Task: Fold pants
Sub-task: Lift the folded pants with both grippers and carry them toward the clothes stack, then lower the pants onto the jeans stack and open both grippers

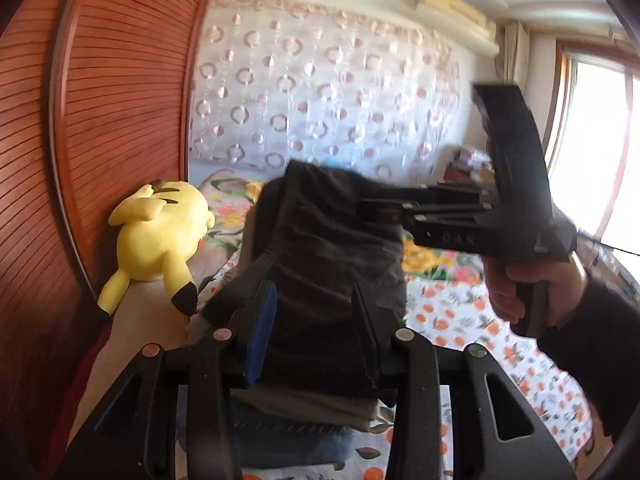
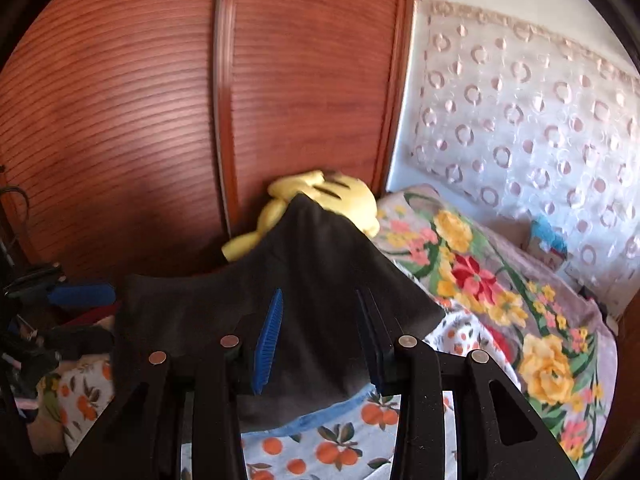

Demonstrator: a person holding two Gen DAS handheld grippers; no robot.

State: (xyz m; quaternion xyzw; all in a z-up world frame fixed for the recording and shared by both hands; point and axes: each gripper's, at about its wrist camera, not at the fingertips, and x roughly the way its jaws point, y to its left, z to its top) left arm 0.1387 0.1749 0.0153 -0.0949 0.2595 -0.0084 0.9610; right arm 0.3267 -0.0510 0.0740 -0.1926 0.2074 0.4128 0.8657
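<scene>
Left gripper: jaws about half apart, with the dark pants lying between them; the pads appear to stand clear of the cloth on both sides, so probably not clamped.

Right gripper: jaws likewise about half apart, dark cloth between and ahead of them; no pad is seen pressing. In the left wrist view this gripper comes in from the right, its fingers at the pants' far edge.

Pants: a folded dark bundle directly ahead of both pairs of jaws, resting on a stack, a grey layer and blue denim showing under its near edge, all on the orange-print bedsheet.

Progress, judged: folding looks done or nearly so, and the bundle set down. What seems left is to draw both grippers away and perhaps square the edges.

Beyond the jaws: yellow plush toy, wooden louvred door, floral quilt.

Unclear: the pants' far end is peaked and blurred; the number of folds cannot be counted; the lower stack is cut off by the gripper bodies.
</scene>
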